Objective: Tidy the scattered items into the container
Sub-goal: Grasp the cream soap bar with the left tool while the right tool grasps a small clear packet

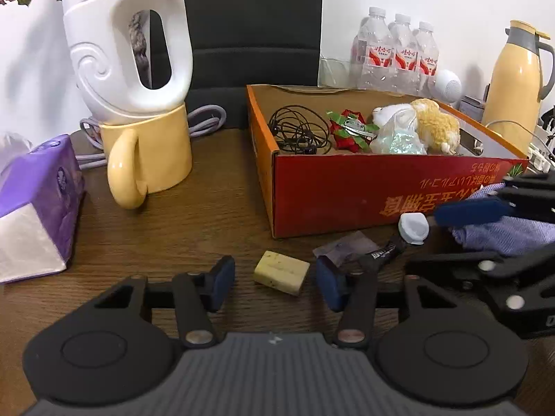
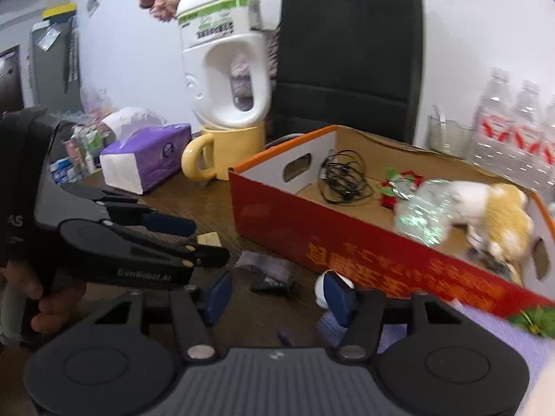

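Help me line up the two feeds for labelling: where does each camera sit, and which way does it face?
Left wrist: sits behind the left claw, looking down over the yellow soap bar toward the red cardboard box; the right claw enters at right.
Right wrist: sits behind the right claw, facing the box's long side; the left claw and a hand show at left.
Shared: box, yellow mug, white cap.

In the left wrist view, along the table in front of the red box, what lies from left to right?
Purple tissue pack → pale yellow soap bar → crumpled grey-purple wrapper → black tube → white round cap → blue-lilac cloth.
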